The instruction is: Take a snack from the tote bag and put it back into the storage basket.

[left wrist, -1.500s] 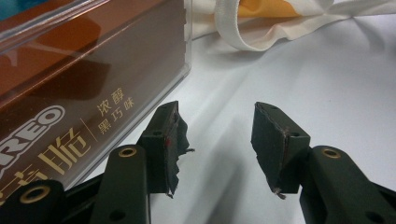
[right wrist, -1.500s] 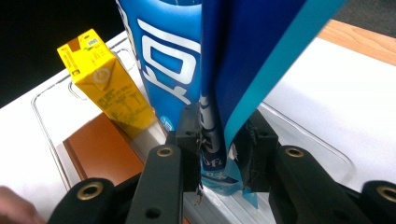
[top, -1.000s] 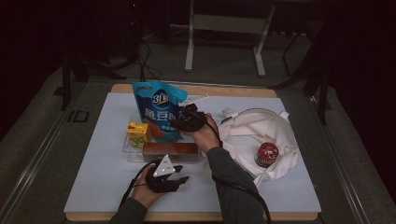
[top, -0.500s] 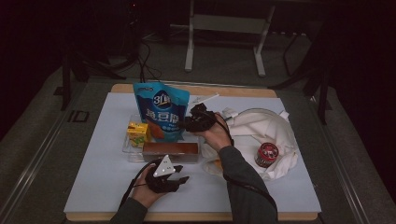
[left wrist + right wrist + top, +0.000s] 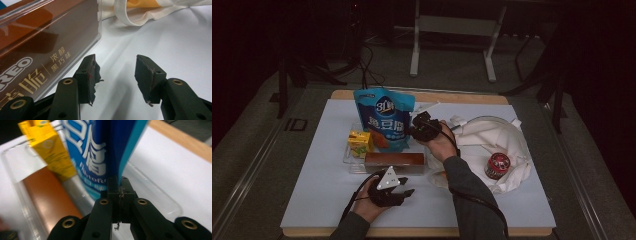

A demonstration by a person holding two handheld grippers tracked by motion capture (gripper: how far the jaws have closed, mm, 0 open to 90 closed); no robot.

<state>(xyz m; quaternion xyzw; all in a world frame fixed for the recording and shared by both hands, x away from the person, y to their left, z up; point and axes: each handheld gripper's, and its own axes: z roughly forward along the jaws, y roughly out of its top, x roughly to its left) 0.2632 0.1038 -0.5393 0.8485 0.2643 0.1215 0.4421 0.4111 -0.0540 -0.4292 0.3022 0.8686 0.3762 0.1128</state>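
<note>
The right hand-held gripper (image 5: 119,185) has just been closing and now pinches the blue bag's (image 5: 384,117) edge, apparently lifting it from the tray (image 5: 353,161). The left hand-held gripper (image 5: 116,75) rests spread on the bench (image 5: 317,190).

Landmark = clear tray (image 5: 354,167), mid-table. In it: pouch (image 5: 384,120) standing at back, juice box (image 5: 360,141) at its left, long biscuit box (image 5: 394,161) lying along front. My right gripper (image 5: 421,127) sits at tray's right, pinching pouch's edge. My left gripper (image 5: 388,190) in front of tray, apart from it. Cloth bag (image 5: 507,145) well right of tray, w/ a can (image 5: 497,165) on it.
</note>
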